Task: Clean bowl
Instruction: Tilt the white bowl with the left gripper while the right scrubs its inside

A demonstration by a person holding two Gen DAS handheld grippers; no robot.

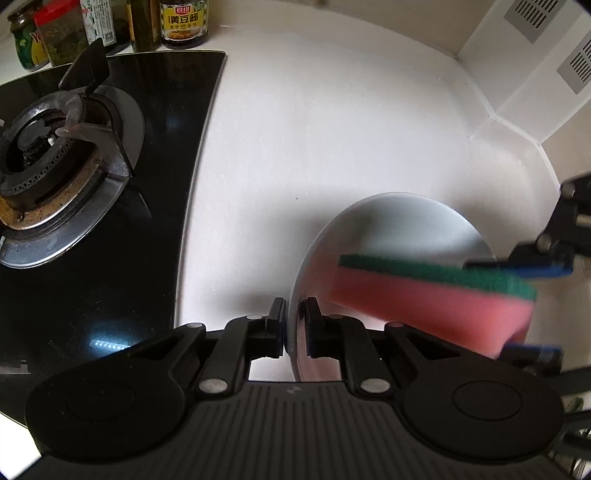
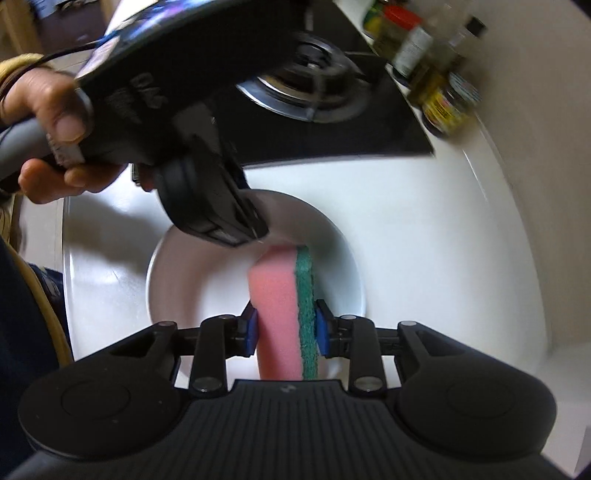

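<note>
A white bowl point(image 1: 399, 229) sits on the white counter; it also shows in the right wrist view point(image 2: 340, 258). My left gripper point(image 1: 293, 321) is shut on the bowl's near rim and shows from outside in the right wrist view point(image 2: 255, 229). My right gripper point(image 2: 284, 326) is shut on a pink sponge with a green scouring side point(image 2: 284, 295). The sponge point(image 1: 436, 295) reaches into the bowl, its far end against the inside. The right gripper's blue pads point(image 1: 532, 271) show at the right edge of the left wrist view.
A black glass gas stove point(image 1: 110, 221) with a burner point(image 1: 55, 147) lies left of the bowl. Several sauce bottles and jars point(image 1: 110, 26) stand behind it. A tiled wall corner point(image 1: 517, 92) rises at the right. A hand point(image 2: 55, 129) holds the left gripper.
</note>
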